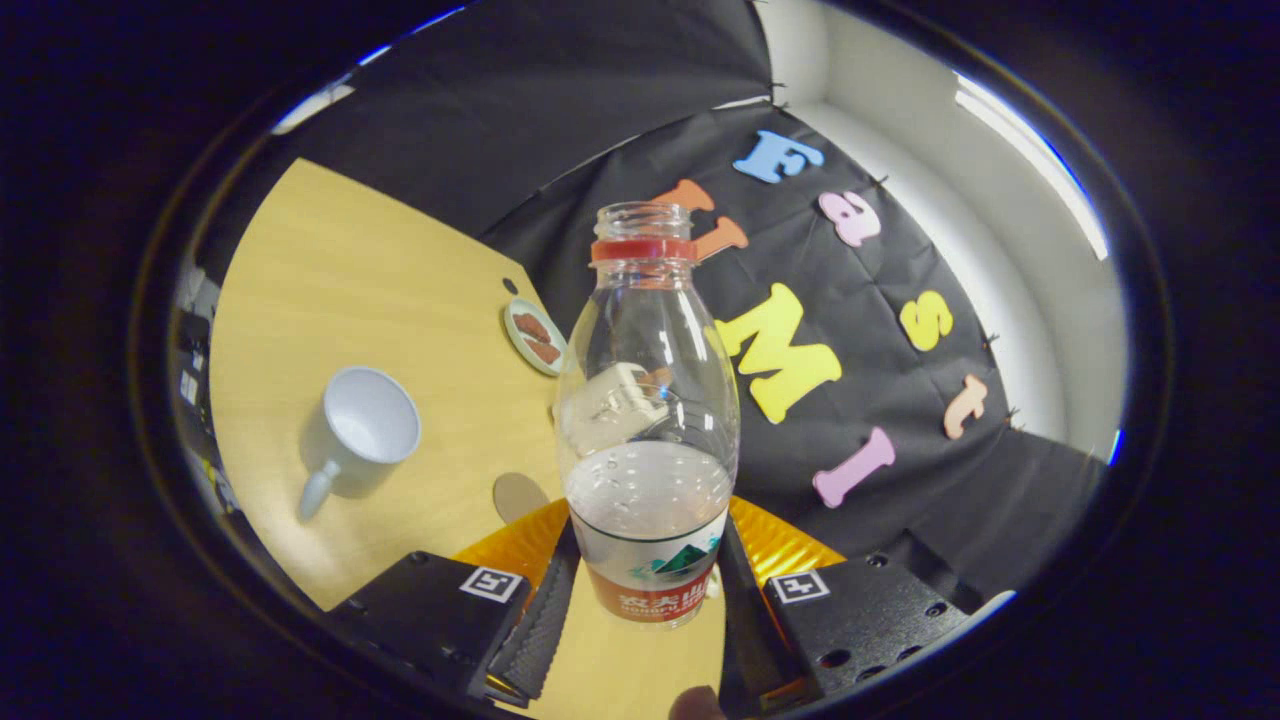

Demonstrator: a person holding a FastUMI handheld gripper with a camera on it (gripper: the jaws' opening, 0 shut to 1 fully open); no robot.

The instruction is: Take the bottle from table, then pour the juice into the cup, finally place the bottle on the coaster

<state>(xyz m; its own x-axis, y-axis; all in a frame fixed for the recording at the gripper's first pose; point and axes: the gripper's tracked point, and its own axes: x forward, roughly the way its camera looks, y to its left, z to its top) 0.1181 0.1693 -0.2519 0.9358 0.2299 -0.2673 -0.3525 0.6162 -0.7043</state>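
We see a light wooden table (340, 270) under even light, backed by black cloth (560, 110) forming the booth wall. Beyond the cloth, a white wall (900, 130) carries a bright light strip (1030, 160).

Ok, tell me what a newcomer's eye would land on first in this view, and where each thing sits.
First comes the clear bottle, uncapped with a red neck ring, held between the fingers of the gripper, which press on its labelled base. Next is the white cup lying tilted on the wooden table, off to the left of the bottle. Beyond both, a small round coaster sits near the table's far edge.
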